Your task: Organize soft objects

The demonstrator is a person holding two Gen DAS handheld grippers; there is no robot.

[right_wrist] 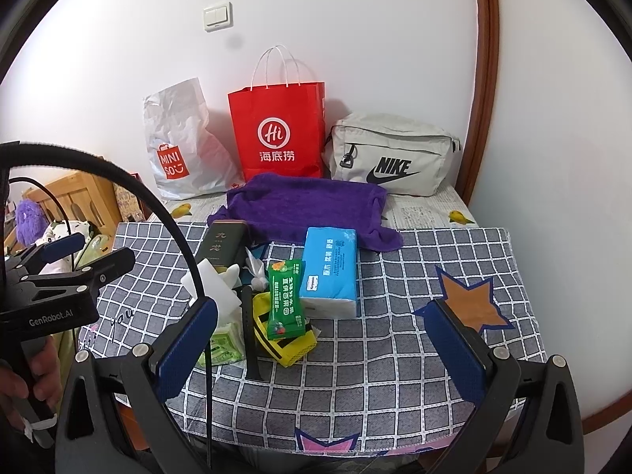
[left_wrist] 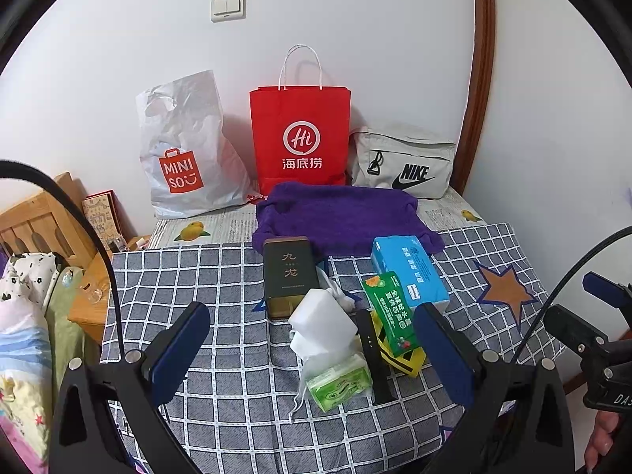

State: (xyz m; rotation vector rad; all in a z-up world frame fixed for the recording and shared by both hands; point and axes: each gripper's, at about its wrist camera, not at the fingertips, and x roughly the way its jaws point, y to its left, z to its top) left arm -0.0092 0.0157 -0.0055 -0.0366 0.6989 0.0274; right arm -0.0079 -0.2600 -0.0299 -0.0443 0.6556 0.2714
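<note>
Both grippers hover with fingers spread wide and empty: the left gripper (left_wrist: pixel 312 339) over the near end of a small pile on the checked cloth (left_wrist: pixel 189 276), the right gripper (right_wrist: pixel 322 333) over the cloth to the pile's right. Nearest in the pile lies a green tissue pack (left_wrist: pixel 339 383) in a thin clear wrap, with a white sponge (left_wrist: pixel 322 326) leaning on its far end. Just right of these a black strap (left_wrist: pixel 373 355) runs along the cloth, touching a yellow pouch (right_wrist: pixel 290 341); a green snack packet (right_wrist: pixel 286 300) rests on that pouch. Beside the packet on the right, a blue tissue pack (right_wrist: pixel 330 268) lies flat. Behind the sponge stands a dark tin (left_wrist: pixel 290 276), tilted back slightly. Farther on, a purple towel (left_wrist: pixel 339 213) is spread loosely, its near edge overlapping the cloth and reaching the blue pack's far end. Against the wall stand three bags in a row: a white Miniso bag (left_wrist: pixel 185 150) on the left, a red paper bag (left_wrist: pixel 302 138) in the middle and a grey Nike bag (left_wrist: pixel 407 162) on the right, the last two touching. A hand (right_wrist: pixel 23 387) grips the left gripper's handle.
</note>
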